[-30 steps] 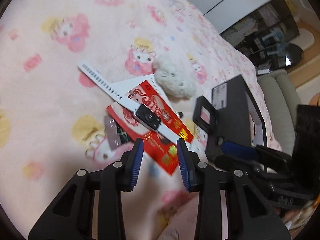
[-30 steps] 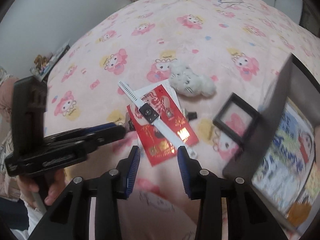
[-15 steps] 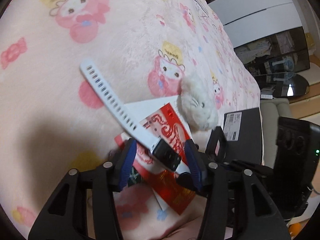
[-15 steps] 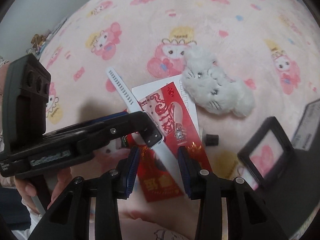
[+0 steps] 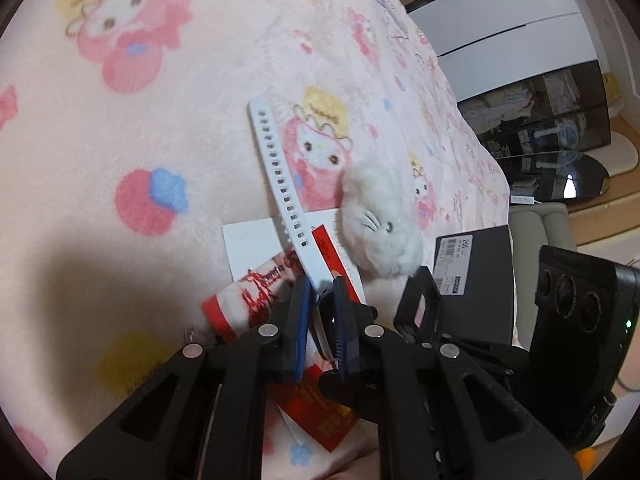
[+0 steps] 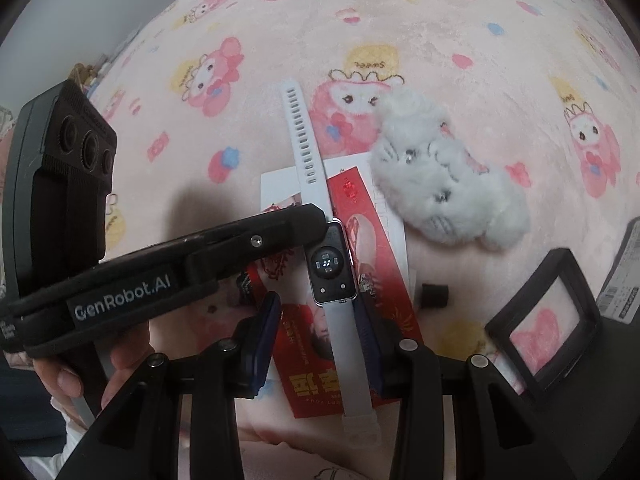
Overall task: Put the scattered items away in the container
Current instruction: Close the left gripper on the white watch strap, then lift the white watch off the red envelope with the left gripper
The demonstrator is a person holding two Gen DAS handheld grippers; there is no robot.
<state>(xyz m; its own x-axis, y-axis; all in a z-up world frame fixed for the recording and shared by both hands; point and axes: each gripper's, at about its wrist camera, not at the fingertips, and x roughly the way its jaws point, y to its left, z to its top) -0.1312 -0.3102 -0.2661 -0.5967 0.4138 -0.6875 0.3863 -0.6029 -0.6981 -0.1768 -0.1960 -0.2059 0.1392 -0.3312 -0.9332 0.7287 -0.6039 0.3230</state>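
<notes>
A white-strapped smartwatch (image 6: 316, 200) lies face down across a red envelope (image 6: 376, 280) and a white card (image 6: 276, 188) on the pink blanket. My left gripper (image 5: 320, 300) is shut on the watch (image 5: 280, 176) at its case, seen from the side in the right wrist view (image 6: 320, 222). My right gripper (image 6: 316, 320) is open, its fingers astride the lower strap. A white plush toy (image 6: 444, 188) lies just right of the watch. The black container (image 5: 476, 280) stands to the right.
A small black frame box (image 6: 548, 320) and a small black cap (image 6: 435, 295) lie right of the envelope. The container's labelled edge (image 6: 624, 276) shows at the right. A dark cabinet (image 5: 540, 112) stands beyond the bed.
My left gripper has moved in and shut on the watch case. My right gripper has moved forward over the lower strap and stays open.
</notes>
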